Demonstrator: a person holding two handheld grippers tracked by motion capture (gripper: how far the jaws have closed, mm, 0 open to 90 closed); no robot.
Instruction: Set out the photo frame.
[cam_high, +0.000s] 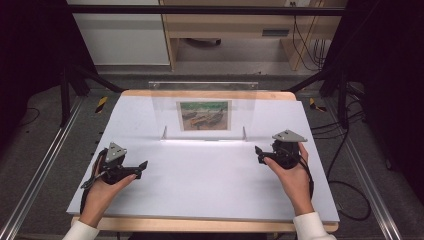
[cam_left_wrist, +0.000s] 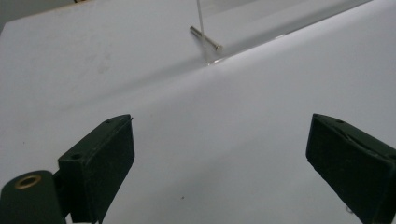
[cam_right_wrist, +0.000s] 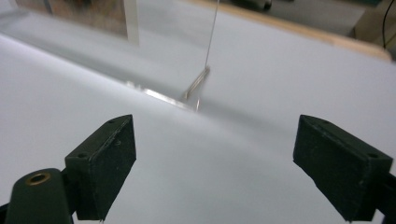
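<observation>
A clear acrylic stand (cam_high: 246, 107) rises upright at the back middle of the white board (cam_high: 200, 180) and holds a small painted picture (cam_high: 204, 115). My left gripper (cam_high: 142, 166) rests low at the board's left, jaws wide apart and pointing right, with nothing between them. My right gripper (cam_high: 259, 154) sits at the board's right, open and bare, pointing left. In the left gripper view my left gripper (cam_left_wrist: 219, 140) faces the stand's metal foot (cam_left_wrist: 205, 38). In the right gripper view my right gripper (cam_right_wrist: 215, 140) faces the other metal foot (cam_right_wrist: 196, 84) and the picture's (cam_right_wrist: 84, 11) edge.
The white board lies on a wooden table (cam_high: 200, 224). Metal rails (cam_high: 42, 165) run along both sides. Cables (cam_high: 345, 150) trail over the floor at the right. A wooden cabinet (cam_high: 230, 30) stands beyond the table.
</observation>
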